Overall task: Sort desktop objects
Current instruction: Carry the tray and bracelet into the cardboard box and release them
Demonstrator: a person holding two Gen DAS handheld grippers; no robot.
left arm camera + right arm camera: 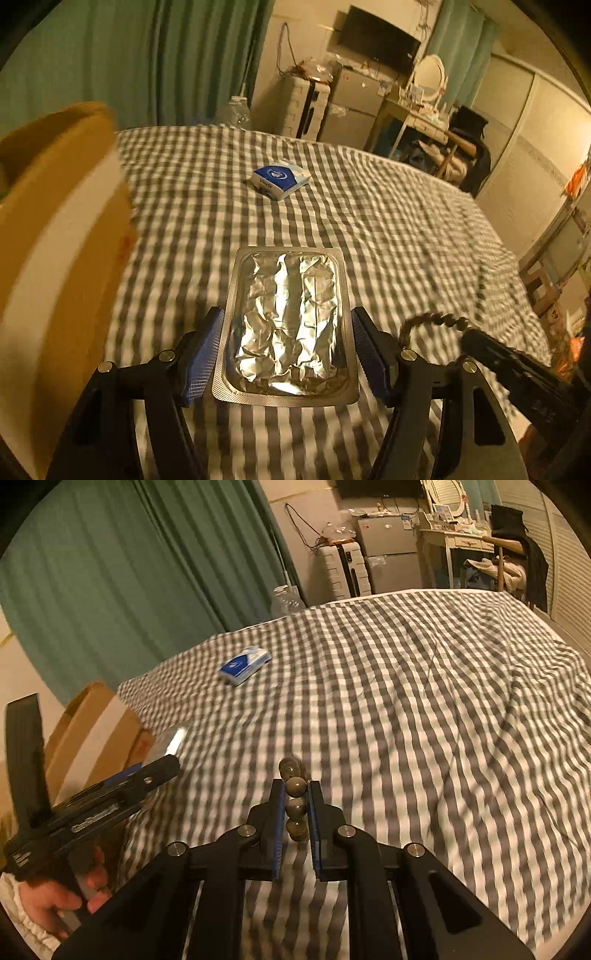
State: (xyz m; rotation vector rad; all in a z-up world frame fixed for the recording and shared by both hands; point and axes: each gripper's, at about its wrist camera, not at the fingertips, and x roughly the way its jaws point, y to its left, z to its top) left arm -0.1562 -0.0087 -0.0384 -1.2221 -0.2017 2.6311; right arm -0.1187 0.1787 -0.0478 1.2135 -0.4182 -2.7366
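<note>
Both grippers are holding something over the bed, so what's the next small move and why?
Probably swing the left gripper left toward the cardboard box. It already grips the foil pack by its edges, the box sits close on that side, and the right gripper is busy clamping the bead string. The tissue pack lies farther off on the checked bedsheet.

The blue tissue pack [279, 180] reads "Vinda".

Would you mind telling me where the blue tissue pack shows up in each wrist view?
Left wrist: blue tissue pack upper centre, on the checkered bedspread.
Right wrist: upper left of centre, same bedspread.
Shared landmark: cardboard box at the left edge in both views.
</note>
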